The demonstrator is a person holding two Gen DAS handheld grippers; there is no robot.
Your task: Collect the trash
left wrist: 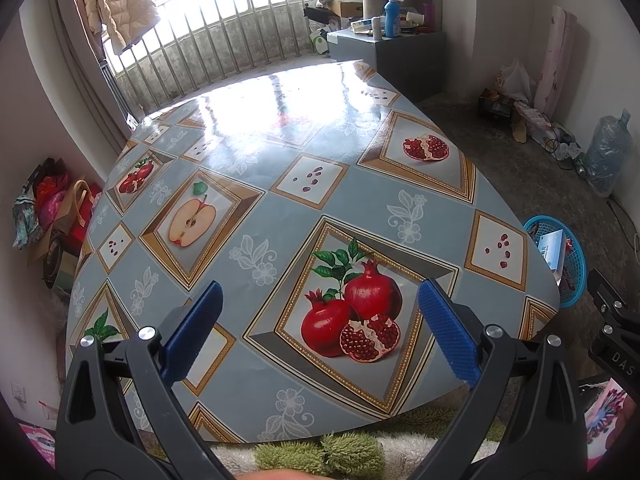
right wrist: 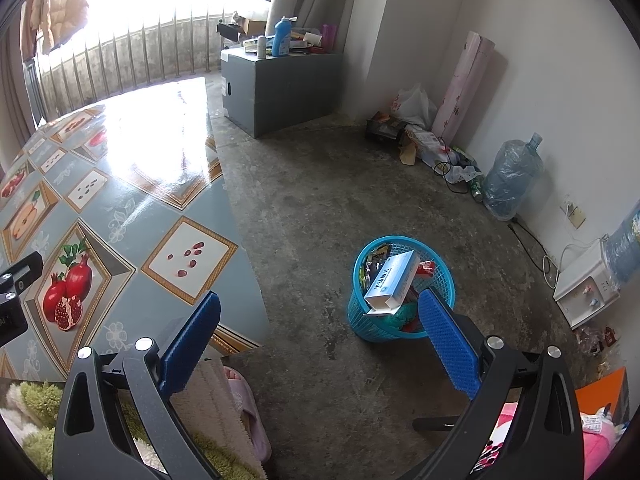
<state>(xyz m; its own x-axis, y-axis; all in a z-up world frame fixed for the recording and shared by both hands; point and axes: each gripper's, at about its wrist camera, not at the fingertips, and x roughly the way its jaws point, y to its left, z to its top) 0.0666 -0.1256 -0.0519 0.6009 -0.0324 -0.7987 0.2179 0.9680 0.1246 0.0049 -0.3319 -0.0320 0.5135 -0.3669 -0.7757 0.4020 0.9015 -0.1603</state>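
Left wrist view: the left gripper (left wrist: 320, 336) hovers over the glossy fruit-print tabletop (left wrist: 280, 184), its jaws spread wide and holding nothing. Right wrist view: the right gripper (right wrist: 320, 340) hangs past the tabletop's edge above the concrete floor (right wrist: 320, 184), jaws likewise wide and empty; one round blue plastic mesh basket (right wrist: 394, 322) stands just ahead of the right-hand jaw, holding one white-and-blue cardboard box (right wrist: 390, 284) among wrappers too jumbled to count

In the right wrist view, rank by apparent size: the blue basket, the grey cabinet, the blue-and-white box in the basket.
1. Grey cabinet, though farther away.
2. Blue basket.
3. Blue-and-white box, sticking out of the basket.
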